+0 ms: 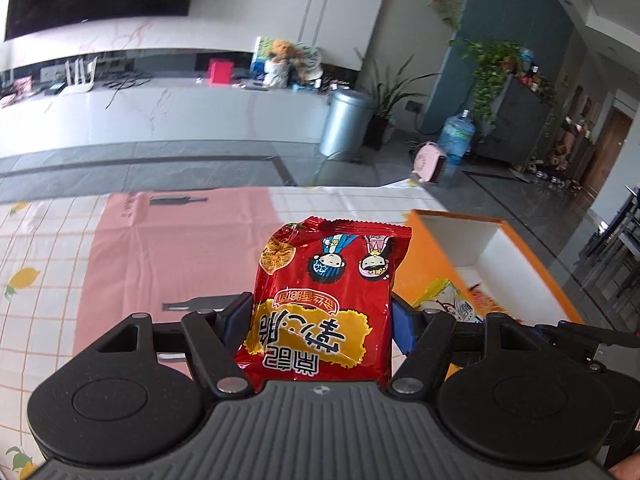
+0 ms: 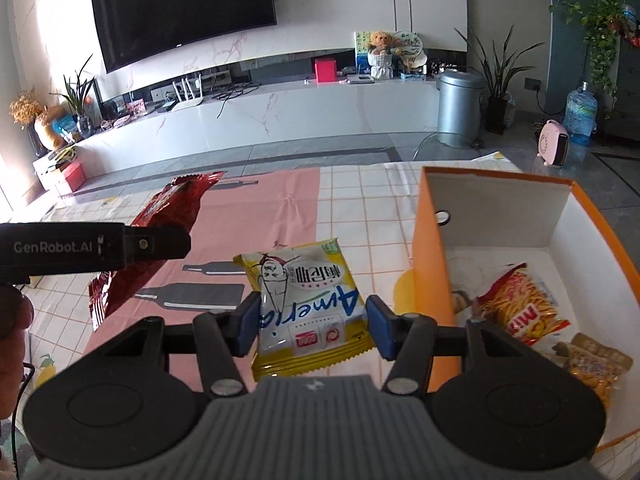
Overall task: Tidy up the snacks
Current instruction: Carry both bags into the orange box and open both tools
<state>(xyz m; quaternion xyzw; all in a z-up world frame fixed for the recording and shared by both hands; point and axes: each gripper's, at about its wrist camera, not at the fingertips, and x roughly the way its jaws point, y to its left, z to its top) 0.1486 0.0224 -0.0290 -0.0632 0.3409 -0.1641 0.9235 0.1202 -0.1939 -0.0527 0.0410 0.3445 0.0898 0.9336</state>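
My left gripper [image 1: 322, 316] is shut on a red snack bag [image 1: 328, 292] with two cartoon faces, held up above the table. The same red snack bag [image 2: 160, 240] shows in the right wrist view at the left, clamped in the left gripper's black finger [image 2: 132, 246]. My right gripper [image 2: 312, 322] is shut on a yellow and white snack packet [image 2: 308, 304], lifted off the cloth. An orange box [image 2: 432, 248] with a white inside stands to the right; its orange box wall [image 1: 436, 256] lies just right of the red bag.
Inside the box lie a fries-print bag [image 2: 520, 304] and a packet of brown snacks [image 2: 596, 364]. A checked and pink tablecloth [image 2: 272, 216] covers the table. Beyond the far edge are the floor, a grey bin [image 2: 458, 108] and a TV counter [image 2: 280, 116].
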